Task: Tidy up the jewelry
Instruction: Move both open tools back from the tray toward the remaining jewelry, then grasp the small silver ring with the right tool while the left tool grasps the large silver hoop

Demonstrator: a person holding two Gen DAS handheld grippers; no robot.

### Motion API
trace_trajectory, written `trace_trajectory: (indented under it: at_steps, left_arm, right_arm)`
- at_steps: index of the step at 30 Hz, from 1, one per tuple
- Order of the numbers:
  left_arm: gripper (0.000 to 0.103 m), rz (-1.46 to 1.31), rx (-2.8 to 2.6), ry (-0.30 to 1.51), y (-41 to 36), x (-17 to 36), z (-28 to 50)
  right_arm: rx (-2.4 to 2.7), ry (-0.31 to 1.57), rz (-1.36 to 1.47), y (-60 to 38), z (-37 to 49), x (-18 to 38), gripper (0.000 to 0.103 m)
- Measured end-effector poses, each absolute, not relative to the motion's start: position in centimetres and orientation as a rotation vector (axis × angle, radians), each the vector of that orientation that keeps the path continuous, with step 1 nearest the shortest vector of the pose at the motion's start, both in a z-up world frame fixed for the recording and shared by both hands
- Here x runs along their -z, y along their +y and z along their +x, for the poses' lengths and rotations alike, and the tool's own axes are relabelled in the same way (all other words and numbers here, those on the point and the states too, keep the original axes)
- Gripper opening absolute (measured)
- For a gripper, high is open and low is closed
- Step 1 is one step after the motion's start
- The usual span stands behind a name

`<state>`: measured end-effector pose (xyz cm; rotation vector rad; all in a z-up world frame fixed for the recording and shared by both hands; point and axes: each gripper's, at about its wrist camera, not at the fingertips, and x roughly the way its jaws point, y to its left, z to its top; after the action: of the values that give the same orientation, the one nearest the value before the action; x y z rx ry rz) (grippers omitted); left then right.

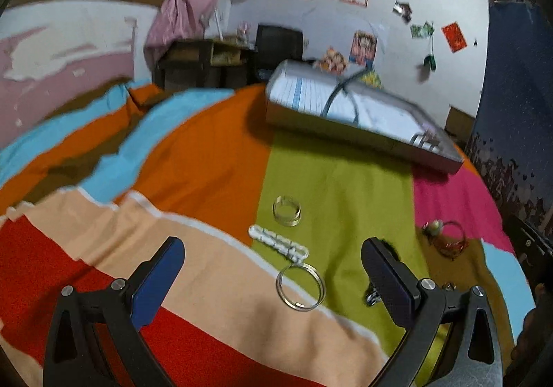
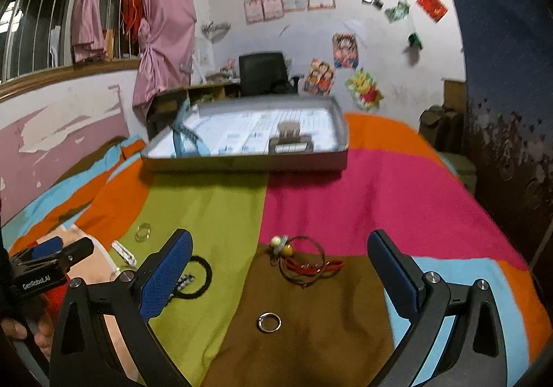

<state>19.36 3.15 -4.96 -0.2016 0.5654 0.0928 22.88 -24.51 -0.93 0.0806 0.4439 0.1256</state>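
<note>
Looking along the left gripper [image 1: 273, 269], its jaws stand wide apart and hold nothing, hovering over a bed covered in a patchwork bedspread [image 1: 214, 151]. Between them lie a thin silver bangle [image 1: 300, 286] and a white beaded bracelet [image 1: 278, 243] just beyond it, touching or nearly so; a wider gold-toned bangle [image 1: 287, 210] sits farther on. A red cord bracelet with beads [image 1: 446, 238] lies apart to the right, and an open grey tray [image 1: 363, 134] rests at the far side of the bed. From the right wrist view, the right gripper [image 2: 280, 259] is likewise released and empty. Ahead lie the red cord bracelet, a small silver ring [image 2: 269, 322] nearer the camera, and a black hair tie [image 2: 197, 278] partly behind the left finger. The tray seems to hold a clip-like item [image 2: 290, 139] and a blue strip; what they are is unclear. By my judgement, sorting has barely started: most pieces remain loose on the bed.
</note>
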Motion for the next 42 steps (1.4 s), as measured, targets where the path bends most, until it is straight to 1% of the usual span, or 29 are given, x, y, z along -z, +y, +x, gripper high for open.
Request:
trace_trajectory:
  at_steps: [6, 9, 11, 12, 14, 15, 17, 19, 24, 26, 27, 28, 29, 30, 33, 34, 35, 37, 39, 42]
  left_arm:
    - [0.103, -0.270, 0.013, 0.710, 3.7, 7.1, 21.6]
    - [0.101, -0.240, 0.068, 0.746, 3.3, 7.4, 21.8]
    - [0.092, -0.218, 0.096, 0.760, 3.0, 7.6, 21.9]
    - [0.090, -0.213, 0.110, 0.769, 2.9, 7.7, 21.9]
    - [0.081, -0.207, 0.132, 0.789, 2.8, 7.9, 22.0]
    - [0.079, -0.206, 0.139, 0.796, 2.7, 8.0, 22.1]
    - [0.071, -0.205, 0.151, 0.815, 2.6, 8.3, 22.4]
    - [0.070, -0.201, 0.152, 0.840, 2.4, 8.6, 22.8]
    - [0.069, -0.138, 0.142, 0.867, 1.2, 9.4, 23.4]
    - [0.058, -0.121, 0.139, 0.868, 0.8, 9.5, 23.3]
    - [0.055, -0.119, 0.141, 0.869, 0.7, 9.5, 23.3]
    - [0.049, -0.123, 0.143, 0.872, 0.8, 9.5, 23.4]
    - [0.043, -0.128, 0.145, 0.875, 0.9, 9.5, 23.5]
    - [0.041, -0.138, 0.147, 0.878, 1.0, 9.5, 23.5]
    - [0.041, -0.174, 0.158, 0.878, 1.4, 9.5, 23.6]
    - [0.031, -0.177, 0.157, 0.878, 1.4, 9.5, 23.6]
    - [0.015, -0.174, 0.145, 0.882, 1.5, 9.6, 23.6]
    - [0.012, -0.191, 0.158, 0.907, 1.5, 10.1, 23.7]
    - [0.010, -0.190, 0.160, 0.909, 1.4, 10.1, 23.7]
    - [0.007, -0.178, 0.177, 0.922, 1.1, 10.1, 23.4]
  right_arm:
    - [-0.227, 0.643, 0.098, -23.4, 26.0, 4.9, 0.100]
    - [-0.251, 0.677, 0.126, -23.4, 26.3, 6.2, 0.099]
    - [-0.261, 0.683, 0.132, -23.3, 26.3, 6.7, 0.098]
    - [-0.266, 0.688, 0.134, -23.2, 26.3, 6.9, 0.098]
    - [-0.265, 0.705, 0.140, -23.2, 26.4, 7.2, 0.089]
    - [-0.264, 0.719, 0.143, -23.2, 26.5, 7.5, 0.086]
    - [-0.265, 0.745, 0.144, -23.1, 26.8, 7.9, 0.078]
    - [-0.267, 0.769, 0.145, -23.1, 26.9, 8.3, 0.072]
    - [-0.251, 0.815, 0.152, -22.9, 27.7, 9.4, 0.066]
    - [-0.252, 0.814, 0.152, -22.8, 27.6, 9.5, 0.058]
    - [-0.254, 0.814, 0.151, -22.8, 27.6, 9.6, 0.055]
    - [-0.260, 0.817, 0.151, -22.6, 27.7, 9.6, 0.051]
    - [-0.267, 0.822, 0.148, -22.4, 27.7, 9.7, 0.049]
    - [-0.272, 0.825, 0.145, -22.2, 27.7, 9.8, 0.048]
    - [-0.289, 0.832, 0.141, -21.9, 27.4, 10.0, 0.039]
    - [-0.294, 0.836, 0.139, -21.7, 27.4, 10.1, 0.037]
    - [-0.300, 0.842, 0.137, -21.5, 27.4, 10.2, 0.035]
    - [-0.306, 0.846, 0.134, -21.2, 27.3, 10.3, 0.032]
    - [-0.317, 0.852, 0.132, -20.8, 27.3, 10.4, 0.032]
    - [-0.326, 0.859, 0.128, -20.3, 27.2, 10.5, 0.024]
